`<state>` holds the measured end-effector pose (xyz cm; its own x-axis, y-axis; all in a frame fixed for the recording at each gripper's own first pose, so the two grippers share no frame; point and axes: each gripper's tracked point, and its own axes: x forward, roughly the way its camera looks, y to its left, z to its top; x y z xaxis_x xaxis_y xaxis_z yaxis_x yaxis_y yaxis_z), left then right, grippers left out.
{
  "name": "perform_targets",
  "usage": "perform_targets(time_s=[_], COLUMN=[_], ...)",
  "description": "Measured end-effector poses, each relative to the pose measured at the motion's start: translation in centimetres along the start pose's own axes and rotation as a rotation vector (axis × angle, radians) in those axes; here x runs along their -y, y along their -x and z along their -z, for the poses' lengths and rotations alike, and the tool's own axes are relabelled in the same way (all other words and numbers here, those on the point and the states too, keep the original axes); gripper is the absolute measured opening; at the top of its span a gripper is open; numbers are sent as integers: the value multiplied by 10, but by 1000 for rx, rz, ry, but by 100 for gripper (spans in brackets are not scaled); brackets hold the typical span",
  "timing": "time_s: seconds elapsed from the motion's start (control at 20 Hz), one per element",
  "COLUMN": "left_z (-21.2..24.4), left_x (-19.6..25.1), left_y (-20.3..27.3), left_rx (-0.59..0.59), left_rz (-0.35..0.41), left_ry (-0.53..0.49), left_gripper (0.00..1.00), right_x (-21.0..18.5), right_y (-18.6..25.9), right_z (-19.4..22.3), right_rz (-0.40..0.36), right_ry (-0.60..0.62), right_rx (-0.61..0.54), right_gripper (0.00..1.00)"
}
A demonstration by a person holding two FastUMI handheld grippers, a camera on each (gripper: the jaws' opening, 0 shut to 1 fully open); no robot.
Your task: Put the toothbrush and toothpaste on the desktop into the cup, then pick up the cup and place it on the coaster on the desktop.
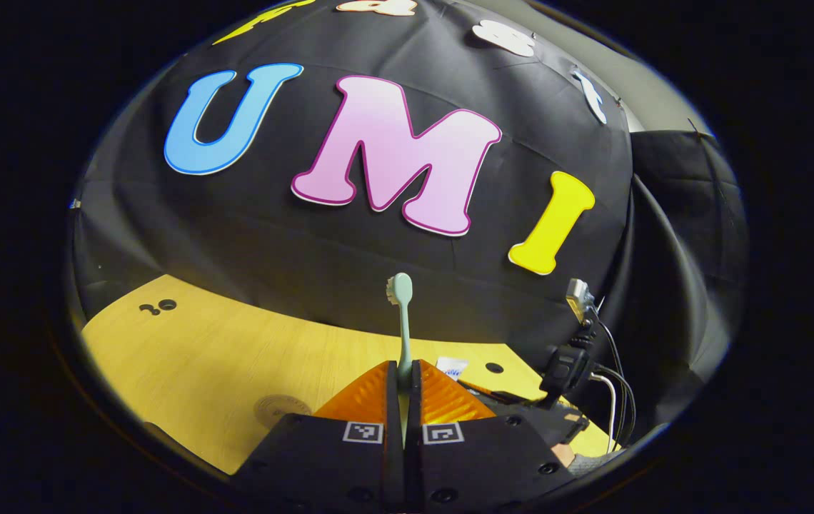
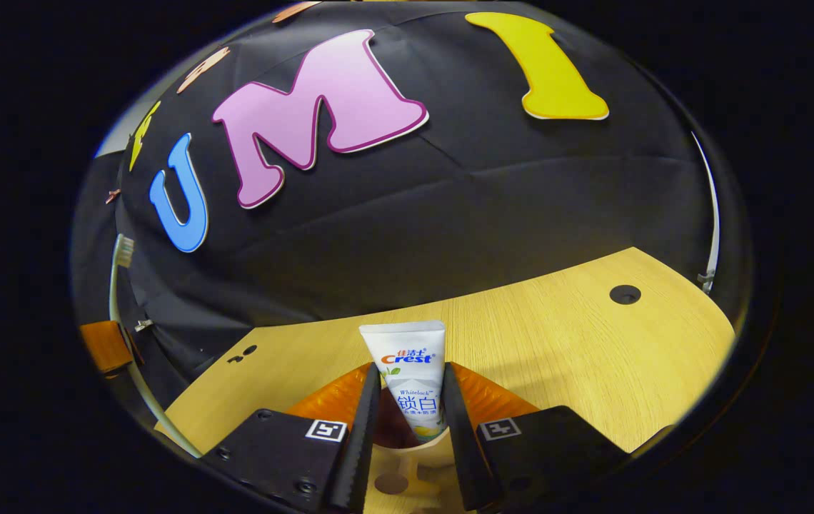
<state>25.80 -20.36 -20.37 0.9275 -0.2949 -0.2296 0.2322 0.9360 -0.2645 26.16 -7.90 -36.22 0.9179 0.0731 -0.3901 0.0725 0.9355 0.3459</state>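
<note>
Toothbrush (image 1: 401, 321) upright, head up, handle pinched between fingers of left tool (image 1: 403, 400), raised above wooden worktop (image 1: 221, 357). Round coaster (image 1: 280, 408) flat on worktop just left of tool; cabled camera mount (image 1: 578, 343) at right edge. Toothpaste (image 2: 410, 371) tube upright, both fingers of right tool (image 2: 410, 421) clamped on its sides, cup (image 2: 407, 464) rim directly below. Other tool (image 2: 103, 343) with toothbrush far left.

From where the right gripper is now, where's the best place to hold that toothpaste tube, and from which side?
Judging from the right gripper view, grip the toothpaste tube across its flat body below the crimped top end, one finger on each narrow edge. It stands upright between the right gripper fingers, printed face to the camera, so coming in from the front seems best. The wide, flat end would likely slip.
</note>
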Motion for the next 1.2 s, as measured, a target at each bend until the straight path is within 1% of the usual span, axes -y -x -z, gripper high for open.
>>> perform_targets(time_s=[0.1, 0.2, 0.25, 0.3, 0.35, 0.4, 0.6, 0.85, 1.05, 1.2], left_z=[-7, -10, -11, -11, -11, -12, -5, 26, 46, 61], left_x=[7, 14, 15, 17, 16, 15, 9, 3, 6, 8], left_y=[-18, -35, -44, -52, -59, -65, -91, -121, -130, -131], left_rx=[26, 52, 63, 72, 84, 97, 118, 76, 49, 36], left_rz=[23, 44, 45, 45, 39, 33, 7, -27, -32, -37], left_ry=[13, 12, 2, -5, -8, -5, 28, 50, 54, 30], left_gripper=[6, 6, 6, 6, 6, 6, 6, 6, 6, 6], right_x=[2, 5, 7, 8, 13, 16, 34, 60, 74, 78], right_y=[8, 19, 24, 29, 35, 40, 58, 78, 86, 88], right_z=[-9, -16, -18, -20, -23, -26, -35, -36, -28, -26], right_rz=[8, 12, 12, 16, 28, 32, 65, 106, 134, 143], right_ry=[-46, -74, -83, -88, -93, -104, -147, -173, -183, -177], right_rx=[28, 48, 54, 60, 71, 80, 99, 107, 93, 88], right_gripper=[54, 60, 65, 68, 62, 71, 72, 72, 72, 71])
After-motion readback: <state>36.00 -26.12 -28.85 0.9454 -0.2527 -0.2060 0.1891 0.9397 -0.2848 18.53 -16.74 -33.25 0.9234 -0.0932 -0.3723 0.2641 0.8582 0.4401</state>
